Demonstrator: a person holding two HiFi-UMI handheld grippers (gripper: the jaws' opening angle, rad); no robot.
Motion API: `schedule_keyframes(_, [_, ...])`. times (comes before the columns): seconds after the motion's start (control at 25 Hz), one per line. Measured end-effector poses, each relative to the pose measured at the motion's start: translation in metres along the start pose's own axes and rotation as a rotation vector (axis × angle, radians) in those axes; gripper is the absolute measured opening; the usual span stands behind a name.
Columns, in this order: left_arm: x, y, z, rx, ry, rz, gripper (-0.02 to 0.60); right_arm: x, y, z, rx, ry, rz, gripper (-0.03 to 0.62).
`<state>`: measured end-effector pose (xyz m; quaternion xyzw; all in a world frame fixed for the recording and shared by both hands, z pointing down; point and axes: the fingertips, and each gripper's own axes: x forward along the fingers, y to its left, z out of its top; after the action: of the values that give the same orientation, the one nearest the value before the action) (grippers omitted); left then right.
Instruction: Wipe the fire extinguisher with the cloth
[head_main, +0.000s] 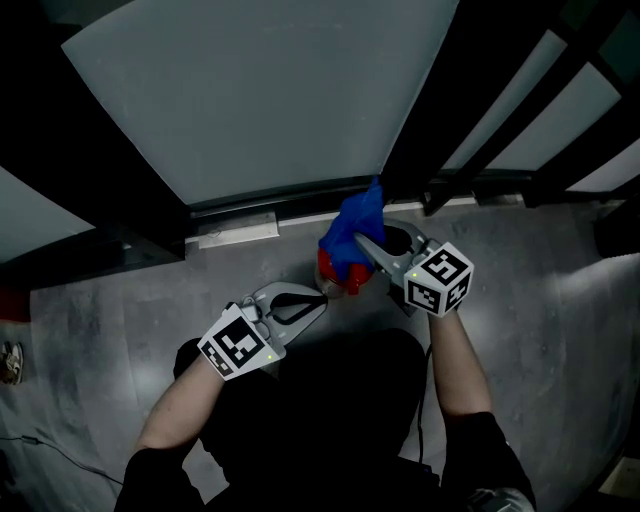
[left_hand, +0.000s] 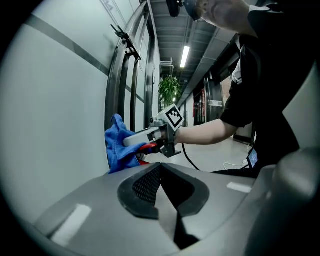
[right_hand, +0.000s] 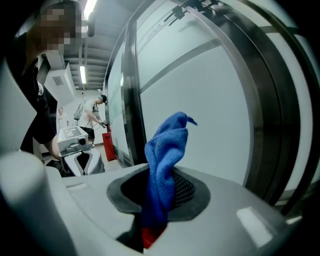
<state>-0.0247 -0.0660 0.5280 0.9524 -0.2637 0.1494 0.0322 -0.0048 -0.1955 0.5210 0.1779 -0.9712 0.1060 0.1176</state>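
The right gripper (head_main: 368, 250) pinches the blue cloth (head_main: 356, 215) tight, on top of the red fire extinguisher (head_main: 328, 268). The extinguisher stands on the floor (head_main: 540, 300) in the middle of the head view. The left gripper (head_main: 312, 300) is closed, holds nothing, and sits just beside it. It would be best to press the cloth flat and rub slowly.
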Motion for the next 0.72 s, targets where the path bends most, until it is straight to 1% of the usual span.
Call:
schedule_keyframes(0.16, [0.003, -0.001, 0.003, 0.014, 0.001, -0.017, 0.008, 0.008, -0.023, -0.007, 0.006, 0.022, -0.065, 0.084])
schedule_keyframes(0.28, [0.004, -0.001, 0.007, 0.016, -0.018, -0.027, 0.007, 0.015, -0.036, -0.014, 0.015, 0.049, -0.105, 0.084])
schedule_keyframes(0.4, [0.004, -0.002, 0.008, 0.015, -0.025, -0.033, 0.008, 0.021, -0.043, -0.019, 0.022, 0.073, -0.116, 0.084])
schedule_keyframes(0.52, [0.006, -0.006, 0.011, 0.022, -0.026, -0.043, 0.007, 0.024, -0.047, -0.020, 0.006, 0.091, -0.124, 0.084])
schedule_keyframes(0.6, [0.007, -0.009, 0.013, 0.027, -0.027, -0.048, 0.008, 0.025, -0.054, -0.020, -0.004, 0.096, -0.160, 0.084])
schedule_keyframes(0.72, [0.008, -0.012, 0.012, 0.035, -0.016, -0.049, 0.008, 0.025, -0.070, -0.020, 0.006, 0.086, -0.238, 0.084])
